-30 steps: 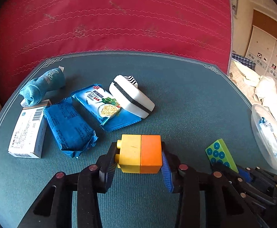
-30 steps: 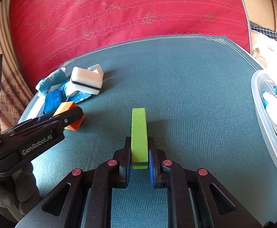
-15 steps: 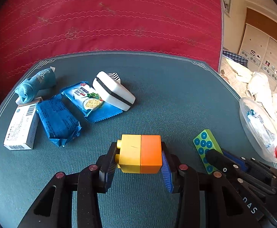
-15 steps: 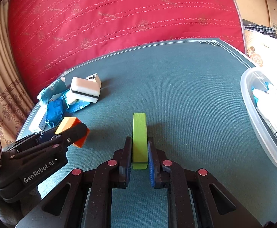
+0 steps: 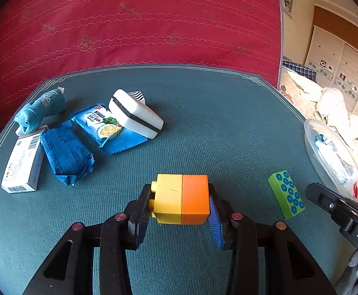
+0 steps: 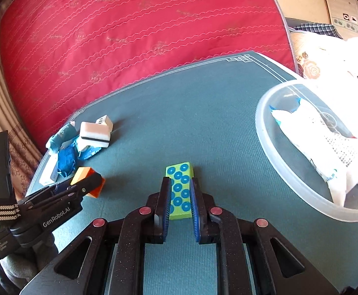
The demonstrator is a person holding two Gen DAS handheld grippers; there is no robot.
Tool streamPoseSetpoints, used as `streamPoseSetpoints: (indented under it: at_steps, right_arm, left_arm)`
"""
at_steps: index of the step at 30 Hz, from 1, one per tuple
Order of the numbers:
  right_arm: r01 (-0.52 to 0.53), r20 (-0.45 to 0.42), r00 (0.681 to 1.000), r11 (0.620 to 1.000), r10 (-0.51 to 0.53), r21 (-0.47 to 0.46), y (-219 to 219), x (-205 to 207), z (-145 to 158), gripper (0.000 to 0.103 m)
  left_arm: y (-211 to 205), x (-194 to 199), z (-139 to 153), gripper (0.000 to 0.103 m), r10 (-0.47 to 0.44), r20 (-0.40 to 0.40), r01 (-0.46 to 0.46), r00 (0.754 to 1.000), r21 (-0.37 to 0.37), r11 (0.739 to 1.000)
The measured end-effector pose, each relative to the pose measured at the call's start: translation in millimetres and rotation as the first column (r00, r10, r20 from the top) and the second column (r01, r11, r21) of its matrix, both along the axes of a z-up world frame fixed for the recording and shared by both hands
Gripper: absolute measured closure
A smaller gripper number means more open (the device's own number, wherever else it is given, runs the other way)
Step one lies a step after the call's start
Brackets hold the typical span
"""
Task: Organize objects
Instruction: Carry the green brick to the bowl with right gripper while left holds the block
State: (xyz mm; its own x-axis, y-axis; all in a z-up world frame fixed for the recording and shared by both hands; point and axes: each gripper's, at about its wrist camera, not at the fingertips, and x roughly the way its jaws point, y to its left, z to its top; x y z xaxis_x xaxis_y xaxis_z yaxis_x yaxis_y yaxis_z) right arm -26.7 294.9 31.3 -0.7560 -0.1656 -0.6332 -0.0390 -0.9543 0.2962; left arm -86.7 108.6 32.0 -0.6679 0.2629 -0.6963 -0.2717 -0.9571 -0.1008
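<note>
While both tongs grip: yellow-orange block point(image 5: 181, 199), green brick point(image 6: 180, 191)

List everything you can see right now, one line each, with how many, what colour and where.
Joined block: one, yellow and orange halves, held in the left tool.
Flat brick: one, green with blue dots, held in the right tool.
Bowl: one, clear plastic, table's right edge, holding white packets.
Snack packets: two, blue, table's left side.
Box: one, white, far left.
Rolled cloth: one, teal, back left.
Sponge-like block: one, white with black stripe, on a packet.
Table: one, teal cover.
Bedspread: one, red, behind the table.
Left tool: black, shut on the joined block.
Right tool: black, shut on the flat brick.
</note>
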Motion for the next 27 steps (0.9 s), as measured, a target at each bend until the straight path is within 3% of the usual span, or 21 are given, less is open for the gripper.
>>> streamPoseSetpoints:
  at_steps: [5, 9, 20, 27]
  right_arm:
    - [0.009, 0.017, 1.000, 1.000, -0.008, -0.022, 5.1, 0.7, -5.8, 0.085]
    - [0.004, 0.037, 0.999, 1.000, -0.003, -0.020, 2.0, -5.7, -9.6, 0.061]
    - [-0.044, 0.082, 0.996, 0.979, 0.028, 0.201, -35.4, -33.3, -17.8, 0.061]
    - [-0.055, 0.088, 0.996, 0.969, 0.035, 0.240, -41.8, -36.4, -17.8, 0.061]
  left_arm:
    - [4.0, 0.9, -1.7, 0.059, -0.004, 0.006, 0.004, 1.000, -0.007, 1.000]
    - [3.6, 0.2, -0.4, 0.058, -0.002, 0.006, 0.002, 1.000, -0.001, 1.000]
    - [0.0, -1.5, -0.2, 0.058, 0.001, 0.016, -0.001, 1.000, 0.011, 1.000]
    - [1.7, 0.2, -0.6, 0.058, 0.000, 0.018, 0.000, 1.000, 0.014, 1.000]
